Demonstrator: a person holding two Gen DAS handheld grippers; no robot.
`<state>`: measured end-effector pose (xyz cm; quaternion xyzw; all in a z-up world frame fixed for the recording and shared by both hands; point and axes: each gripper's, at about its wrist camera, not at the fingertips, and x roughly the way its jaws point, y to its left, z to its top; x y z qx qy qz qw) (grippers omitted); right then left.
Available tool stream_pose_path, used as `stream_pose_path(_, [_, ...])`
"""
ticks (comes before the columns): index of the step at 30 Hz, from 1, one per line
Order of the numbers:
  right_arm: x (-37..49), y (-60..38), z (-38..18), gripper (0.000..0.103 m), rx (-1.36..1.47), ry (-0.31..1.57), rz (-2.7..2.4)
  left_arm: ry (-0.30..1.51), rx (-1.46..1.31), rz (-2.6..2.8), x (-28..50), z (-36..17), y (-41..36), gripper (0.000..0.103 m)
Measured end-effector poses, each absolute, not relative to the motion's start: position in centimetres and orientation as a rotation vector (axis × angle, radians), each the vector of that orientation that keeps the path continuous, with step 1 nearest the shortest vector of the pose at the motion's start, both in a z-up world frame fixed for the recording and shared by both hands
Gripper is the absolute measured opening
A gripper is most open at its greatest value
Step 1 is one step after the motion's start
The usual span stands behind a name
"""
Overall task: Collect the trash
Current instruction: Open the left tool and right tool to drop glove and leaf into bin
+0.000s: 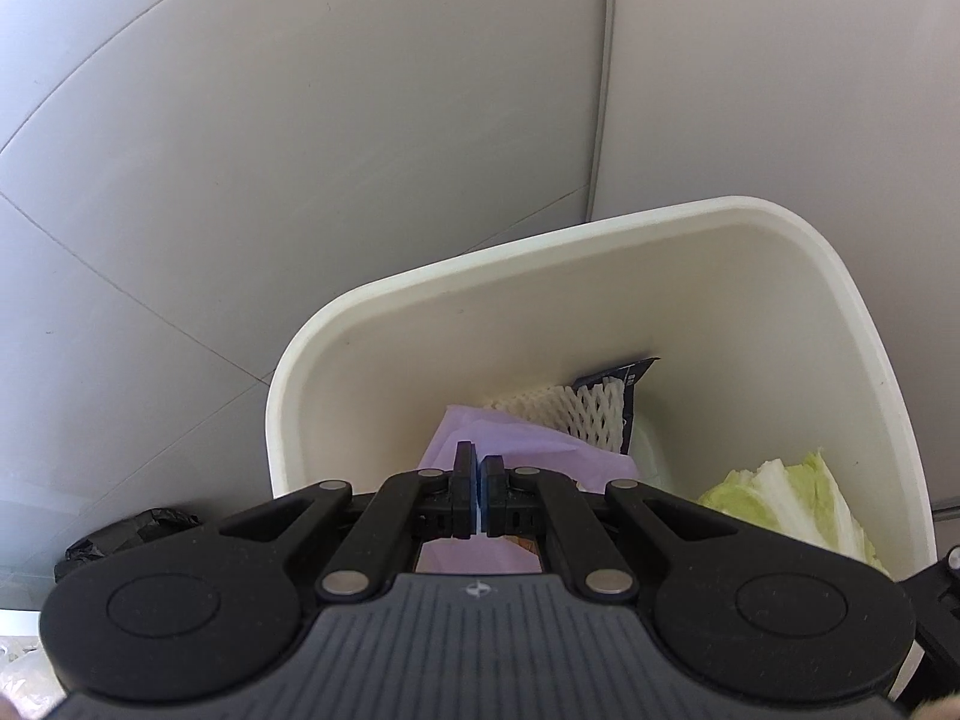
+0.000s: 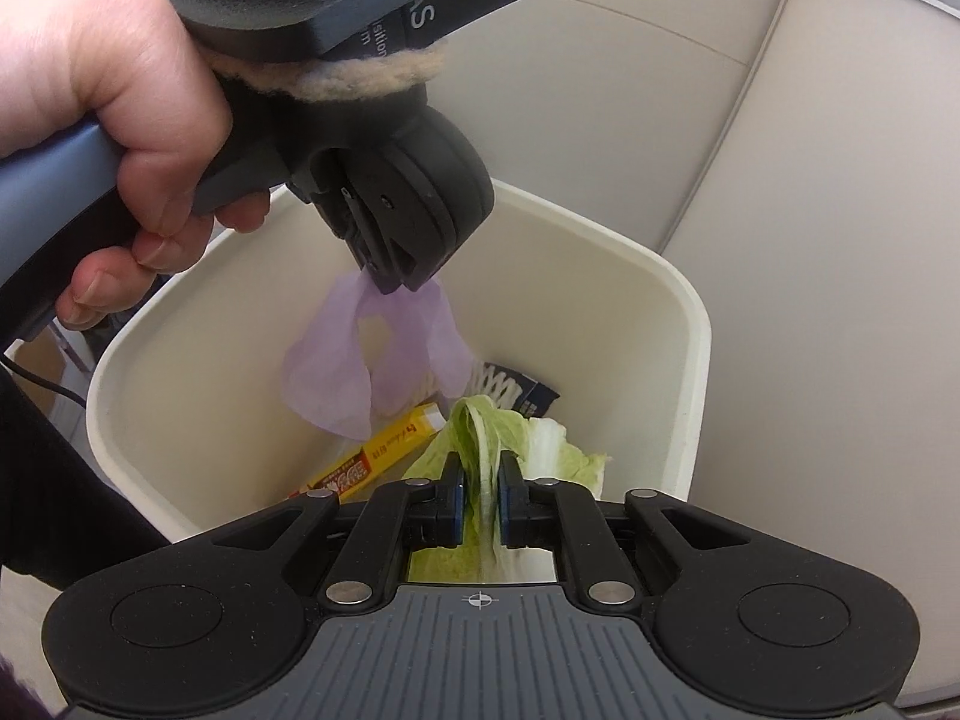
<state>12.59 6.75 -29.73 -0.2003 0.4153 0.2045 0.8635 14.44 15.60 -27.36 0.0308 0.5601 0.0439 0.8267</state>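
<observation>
A white bin (image 1: 600, 240) stands open on the grey floor under both grippers. My left gripper (image 1: 478, 468) is shut on a thin purple plastic bag (image 1: 510, 444), which dangles inside the bin. The right wrist view shows that gripper (image 2: 396, 282) from the side, with the purple bag (image 2: 336, 372) hanging from its tips. My right gripper (image 2: 480, 480) is shut on a pale green cabbage leaf (image 2: 540, 444) over the bin's (image 2: 690, 300) near side. The leaf (image 1: 792, 498) also shows at the lower right of the left wrist view.
Inside the bin lie a yellow box (image 2: 384, 444), a white foam net (image 1: 576, 414) and a dark packet (image 1: 636, 372). A crumpled black bag (image 1: 144, 525) sits on the floor left of the bin. A person's hand (image 2: 120, 90) grips the left tool's handle.
</observation>
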Motion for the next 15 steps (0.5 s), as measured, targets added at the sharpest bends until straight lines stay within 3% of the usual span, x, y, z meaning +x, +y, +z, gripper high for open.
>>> stream_pose_path(2, [12.7,6.8,-30.2,0.017,-0.417,0.868,0.423,1.191,0.066,0.083,14.4,-27.3,15.7,0.013])
stream_pose_path(4, [12.6,6.8,-30.1,0.031,-0.413,0.862,0.423,1.184,0.068,0.076,14.3,-27.3,15.7,0.026])
stream_pose_path(6, [12.5,6.8,-29.9,0.055,-0.408,0.85,0.428,1.179,0.064,0.065,14.2,-27.2,15.7,0.028])
stream_pose_path(15, [11.8,7.0,-28.3,0.062,-0.404,0.825,0.438,1.17,0.038,0.034,13.8,-26.8,15.9,0.048])
